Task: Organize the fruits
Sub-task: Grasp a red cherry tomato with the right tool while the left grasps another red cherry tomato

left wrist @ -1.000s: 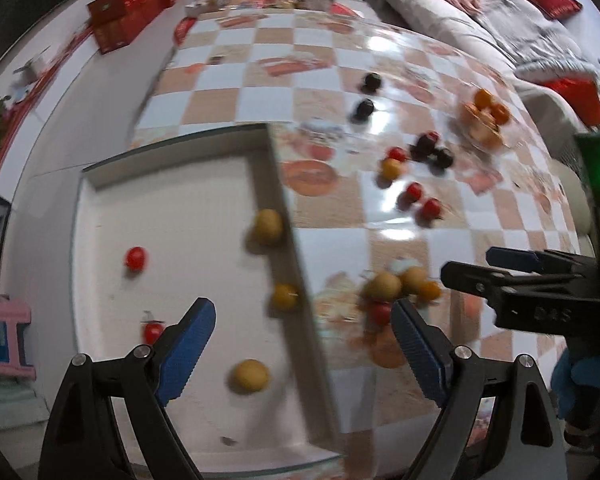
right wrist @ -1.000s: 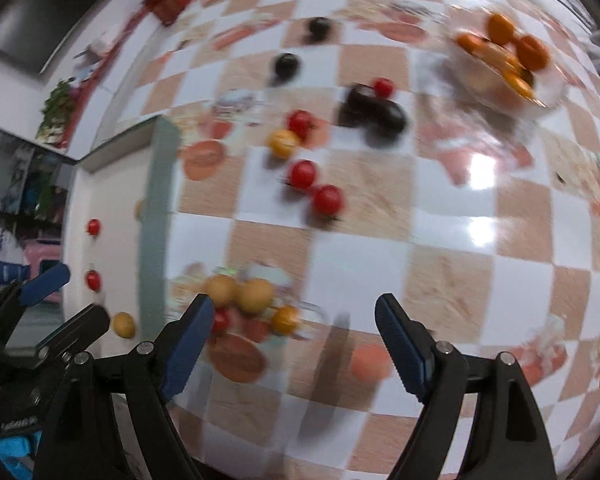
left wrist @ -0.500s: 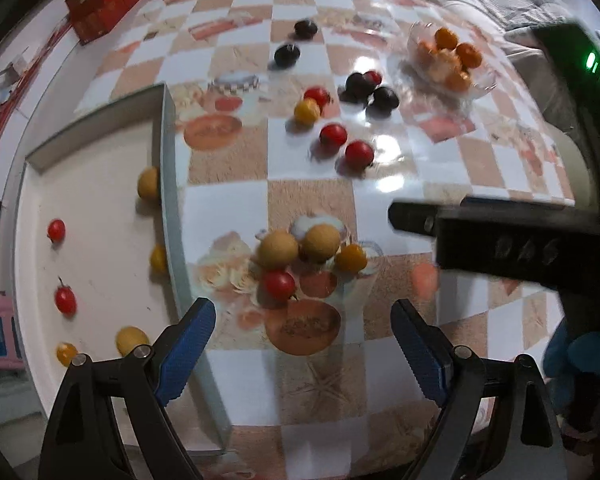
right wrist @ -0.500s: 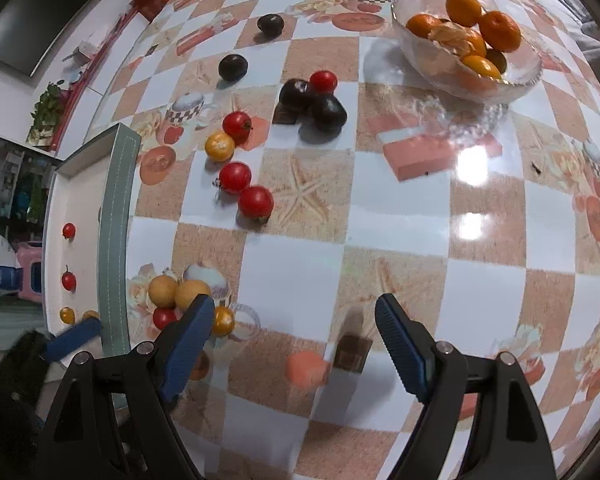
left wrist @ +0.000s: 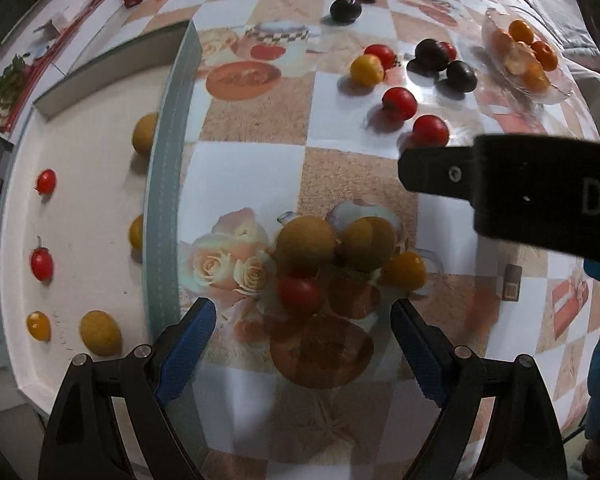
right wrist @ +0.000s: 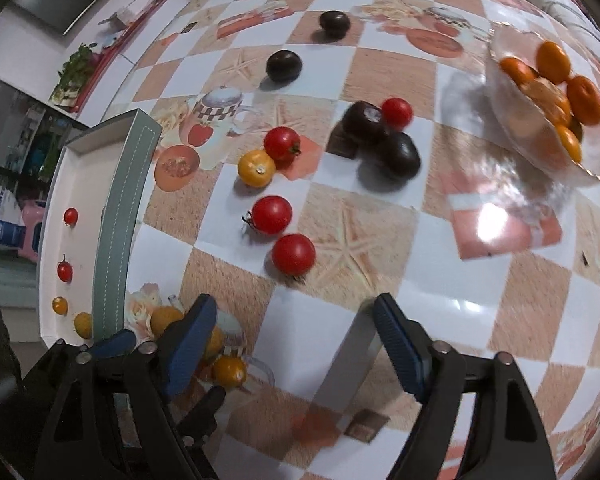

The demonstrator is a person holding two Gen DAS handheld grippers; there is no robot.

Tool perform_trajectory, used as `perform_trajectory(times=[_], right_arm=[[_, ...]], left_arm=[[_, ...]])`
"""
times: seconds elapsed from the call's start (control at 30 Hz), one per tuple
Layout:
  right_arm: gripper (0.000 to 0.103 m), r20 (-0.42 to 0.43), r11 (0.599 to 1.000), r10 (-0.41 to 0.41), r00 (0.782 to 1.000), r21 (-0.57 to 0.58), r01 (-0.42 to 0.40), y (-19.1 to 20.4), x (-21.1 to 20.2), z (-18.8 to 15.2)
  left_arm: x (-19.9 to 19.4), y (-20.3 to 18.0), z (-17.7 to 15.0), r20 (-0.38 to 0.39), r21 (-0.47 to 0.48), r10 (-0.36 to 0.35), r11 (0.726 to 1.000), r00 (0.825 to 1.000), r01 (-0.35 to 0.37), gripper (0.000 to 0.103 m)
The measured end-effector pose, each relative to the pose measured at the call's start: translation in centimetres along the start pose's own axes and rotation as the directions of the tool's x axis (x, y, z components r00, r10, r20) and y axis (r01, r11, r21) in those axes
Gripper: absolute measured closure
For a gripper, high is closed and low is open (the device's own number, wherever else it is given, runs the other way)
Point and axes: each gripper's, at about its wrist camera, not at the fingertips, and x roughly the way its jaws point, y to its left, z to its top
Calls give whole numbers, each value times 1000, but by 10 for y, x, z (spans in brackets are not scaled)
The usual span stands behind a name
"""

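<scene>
Four clustered fruits [left wrist: 332, 264] just ahead of spread, empty left tongs [left wrist: 302, 344].

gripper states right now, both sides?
Left gripper: open, holding nothing, above the fruit cluster.
Right gripper: open, holding nothing, over the table.

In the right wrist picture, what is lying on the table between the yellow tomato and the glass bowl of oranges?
In the right wrist view, between the yellow tomato and the glass bowl lie a red tomato, two dark plums touching each other, and a small red tomato behind them.
</scene>
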Motion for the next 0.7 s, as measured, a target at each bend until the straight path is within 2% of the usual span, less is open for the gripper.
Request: perform_trajectory(times=[0.13,0.2,0.27,0.33,0.57,0.63,0.7], right_arm=[[32,23,998,-31,999,-55,33,9,3,6],[43,30,995,-56,998,-79,58,13,5,8],[70,41,990,-79,996,-111,83,17,4,7],[80,40,992,-63,997,-111,67,13,3,6],[80,56,999,23,998,-36,-21,-8,-1,4],[80,64,999,43,997,-18,-42,-14,-3,1],[80,69,998,68,995,11,-69,-22,-5,-2]], left_arm=[[1,-4,0,19,22,-1,1000,1000,1,13],[3,-4,0,6,26,-11,1000,1000,11,7],[6,-7,1,-9,43,-12,999,1000,13,3],[8,-11,0,-23,48,-12,999,1000,13,1],[9,-10,5,-52,41,-27,999,998,30,1],[13,-9,17,-55,35,-36,999,998,38,2],[11,-5,22,-55,31,-30,999,998,31,11]])
